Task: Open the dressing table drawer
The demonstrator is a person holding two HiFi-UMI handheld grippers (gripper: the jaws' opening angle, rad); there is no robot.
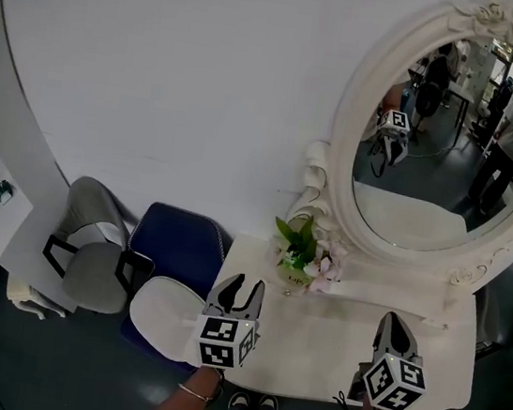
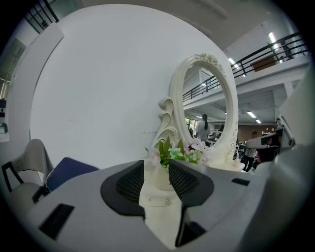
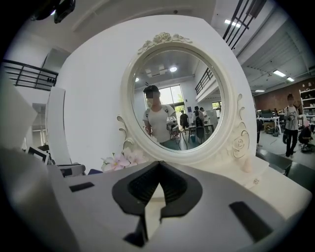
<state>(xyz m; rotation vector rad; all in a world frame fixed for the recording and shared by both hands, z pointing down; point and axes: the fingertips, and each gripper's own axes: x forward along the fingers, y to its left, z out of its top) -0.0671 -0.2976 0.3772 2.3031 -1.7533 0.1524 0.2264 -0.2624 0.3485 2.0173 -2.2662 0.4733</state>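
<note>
The white dressing table (image 1: 331, 347) carries an oval mirror (image 1: 451, 132) and a vase of flowers (image 1: 302, 253). My left gripper (image 1: 245, 288) hovers open over the table's left end. Through its gap, in the left gripper view (image 2: 156, 167), I see the vase (image 2: 160, 177) and below it a small white drawer front with two knobs (image 2: 157, 200). My right gripper (image 1: 394, 321) is over the table's right part, shut with nothing between its tips (image 3: 158, 163), pointing at the mirror's base (image 3: 197, 155). A small knob (image 3: 255, 181) shows on the ledge at the right. The table's main front is hidden from above.
A blue chair (image 1: 180, 245), a grey chair (image 1: 88, 256) and a white round seat (image 1: 163, 314) stand left of the table. A white wall (image 1: 177, 93) runs behind. The mirror reflects a person (image 3: 156, 120) and a room with people and desks.
</note>
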